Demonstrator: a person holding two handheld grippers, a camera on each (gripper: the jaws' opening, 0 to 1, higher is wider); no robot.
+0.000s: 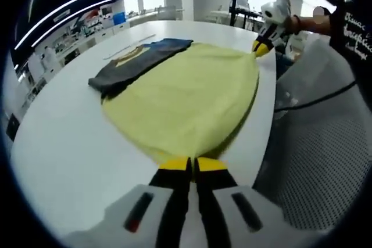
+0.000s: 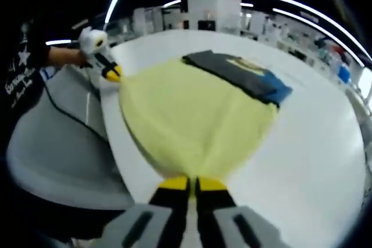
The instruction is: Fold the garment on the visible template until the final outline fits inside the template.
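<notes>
White round table (image 1: 70,143) carries everything — we have the yellow garment (image 1: 186,100) spread across the near side, its edge running right along the table rim next to the grey mesh chair (image 1: 325,166). A second item, a dark folded shirt with a yellow and blue print (image 1: 136,62), lies just beside the yellow one on the far side, touching or slightly under its edge; we can't tell which.

Left gripper (image 1: 192,164) has its jaws pressed together on one corner of the yellow garment. Right gripper (image 2: 192,183) is the same — jaws closed, pinching the opposite corner, cloth fanning out taut from the tips. In each view the other gripper shows at the far corner, held by a hand.

No template outline is readable in either view, so we can't judge fit.

Risks as we see them:
- Fabric is stretched between two pinches at the table edge. If we lift unevenly, the free hem could slide off toward the chair and leave the workspace.
- Folding the held edge across could drag or cover the dark shirt, hiding it.
- Thin pinch on a corner — a sharp pull could slip the cloth out of one gripper and skew the fold.
</notes>
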